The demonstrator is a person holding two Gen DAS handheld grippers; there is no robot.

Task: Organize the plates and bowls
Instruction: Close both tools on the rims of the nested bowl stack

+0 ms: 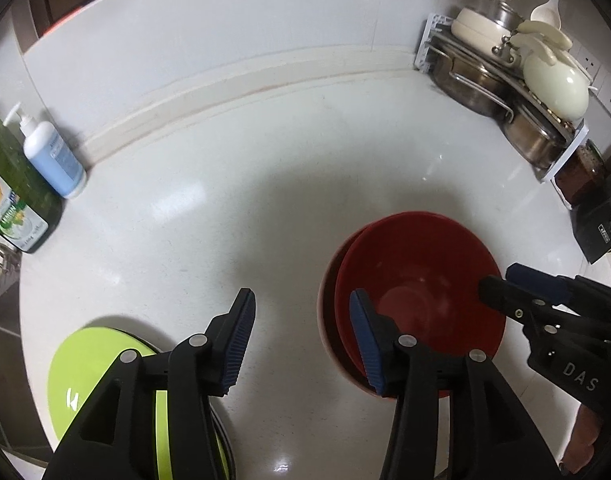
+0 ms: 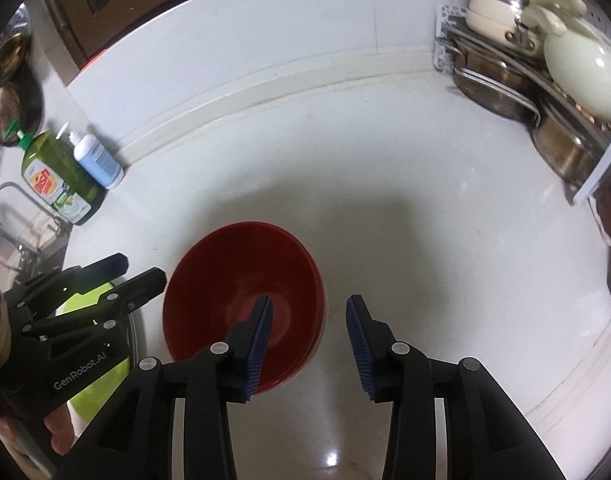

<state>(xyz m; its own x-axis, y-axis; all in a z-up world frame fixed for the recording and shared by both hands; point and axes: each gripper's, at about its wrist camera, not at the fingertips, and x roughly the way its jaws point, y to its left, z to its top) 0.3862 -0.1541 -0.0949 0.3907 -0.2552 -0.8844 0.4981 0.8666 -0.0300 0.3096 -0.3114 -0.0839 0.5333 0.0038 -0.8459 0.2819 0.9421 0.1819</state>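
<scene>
- Left gripper (image 1: 301, 344): jaws spread, nothing between the pads; bare white desk (image 1: 225, 208) shows in the gap. Its right pad overlaps the near-left rim of the red bowls; whether it touches, cannot tell.
- Right gripper (image 2: 309, 344): jaws spread, nothing pinched. Its left pad hangs over the bowl's inside, its right pad over bare desk just beside the rim.
- Red bowls (image 1: 417, 296): nested stack, at least two, upright on the desk between the two grippers. Inner bowl sits slightly off-centre in the outer.
- Lime-green plates (image 1: 89, 376): stacked at the near-left corner of the desk, partly hidden under the left gripper's frame; well apart from the red bowls.
- Person's hand (image 2: 59, 436): visible below the left gripper in the right wrist view.
- Far left, by the wall: green dish-soap bottle (image 2: 59, 178) and white-blue pump bottle (image 2: 99, 160), just beside each other.
- Far right corner: white rack (image 1: 437, 40) with steel pots (image 1: 469, 84) and cream cookware (image 1: 555, 82).
</scene>
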